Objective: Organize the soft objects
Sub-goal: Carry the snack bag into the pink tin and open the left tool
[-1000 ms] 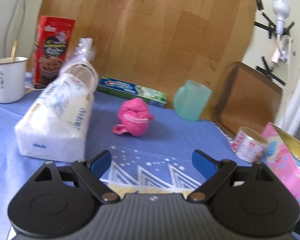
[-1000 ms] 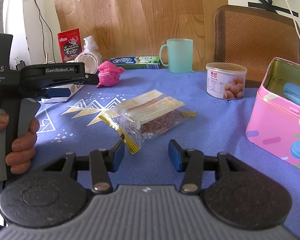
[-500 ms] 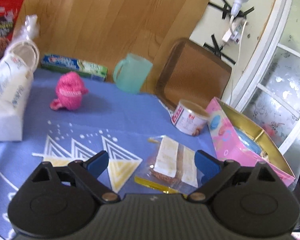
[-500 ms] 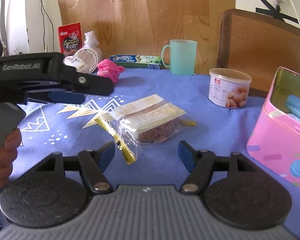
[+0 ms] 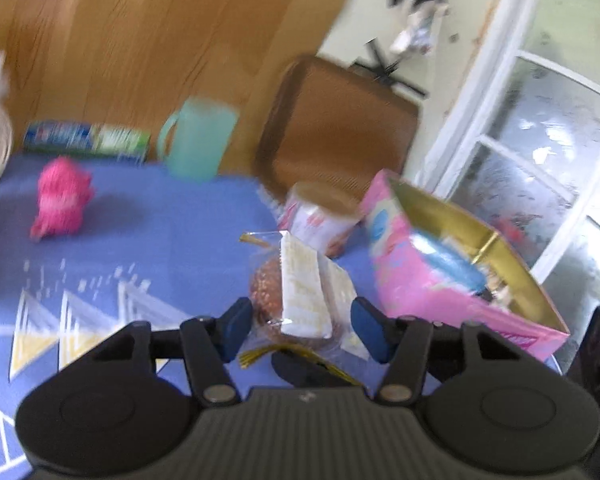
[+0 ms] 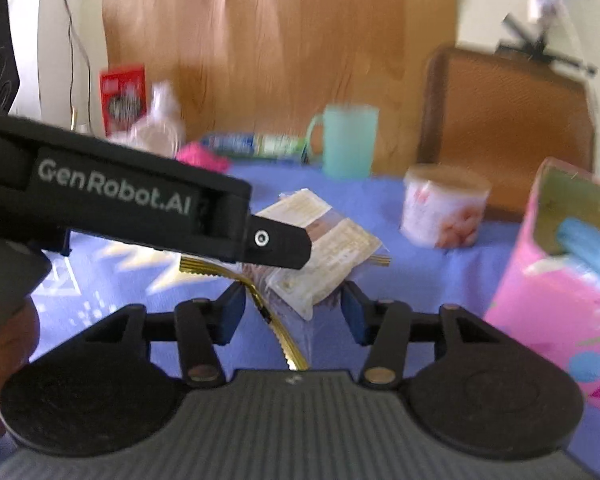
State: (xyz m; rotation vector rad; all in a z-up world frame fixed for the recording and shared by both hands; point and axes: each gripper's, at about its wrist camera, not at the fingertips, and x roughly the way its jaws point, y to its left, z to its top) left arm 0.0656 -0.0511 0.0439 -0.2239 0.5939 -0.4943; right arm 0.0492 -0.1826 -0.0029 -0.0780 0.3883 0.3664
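Observation:
A clear-wrapped brown cake (image 5: 300,296) with white labels and a gold edge sits on the blue tablecloth (image 5: 160,240). My left gripper (image 5: 303,330) is closing on it, and both blue pads touch the wrap's sides. In the right wrist view the left gripper's finger (image 6: 280,244) crosses over the cake (image 6: 328,240). My right gripper (image 6: 296,314) is also closing, with the near corner of the wrap between its pads but gaps showing. A pink plush toy (image 5: 60,204) lies far left. An open pink tin (image 5: 420,280) stands to the right.
A labelled can (image 5: 324,216) stands just behind the cake, beside the tin, which holds a blue item (image 5: 448,260). A teal mug (image 5: 198,140) and a toothpaste box (image 5: 88,140) line the back edge. A brown chair back (image 5: 340,128) rises behind. A hand (image 6: 4,344) holds the left gripper's handle.
My left gripper swung right from the pink toy to the wrapped cake, and its jaws narrowed around it. The right jaws widened, then narrowed, with the cake's corner now between them.

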